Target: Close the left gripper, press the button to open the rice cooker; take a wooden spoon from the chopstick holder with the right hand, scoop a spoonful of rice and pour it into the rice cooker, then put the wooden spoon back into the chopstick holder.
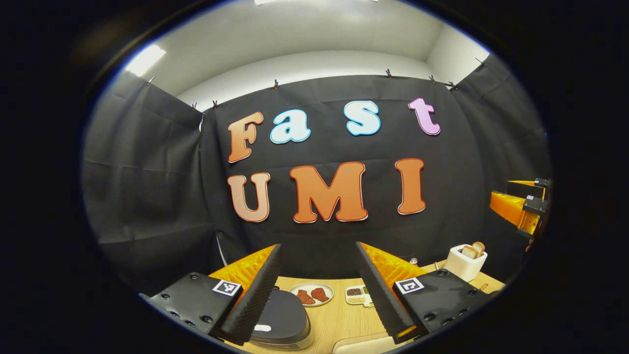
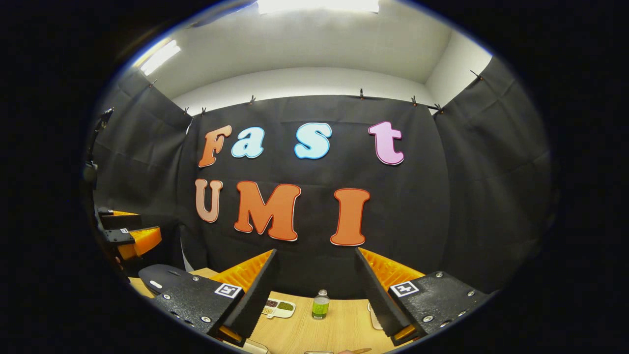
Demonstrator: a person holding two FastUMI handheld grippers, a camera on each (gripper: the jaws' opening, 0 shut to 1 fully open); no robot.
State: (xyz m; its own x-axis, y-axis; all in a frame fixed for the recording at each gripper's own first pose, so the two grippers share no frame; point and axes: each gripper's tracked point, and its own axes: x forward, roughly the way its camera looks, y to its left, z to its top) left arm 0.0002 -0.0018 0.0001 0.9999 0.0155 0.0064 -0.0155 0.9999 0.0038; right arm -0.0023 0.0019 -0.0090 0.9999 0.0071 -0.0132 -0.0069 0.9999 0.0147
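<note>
We hold both grippers high above the table (image 1: 339,319), level with the booth wall, so we judge that nothing of the task is done yet and the first step is in hand. The left gripper (image 1: 319,290) has its jaws wide apart with nothing between them; under its left finger sits the cooker (image 1: 282,319), dark, lid down, a small pale button (image 1: 262,328) at its front edge. Beyond it lie a plate (image 1: 311,294) with red-brown pieces and a small tray (image 1: 356,295) of grains, and a toaster (image 1: 465,262) stands off to the right. The right gripper (image 2: 317,290) is likewise spread and empty, above a green bottle (image 2: 320,305) and the same tray (image 2: 277,308); at the left edge of its view we see the cooker (image 2: 159,281) again. We cannot make out the chopstick holder or the spoon for certain. The next move, as we judge it, calls for bringing the left fingers together first, then lowering them onto the button, which lies well below and slightly left, and pressing squarely so that the tips do not slide off the curved lid.
</note>
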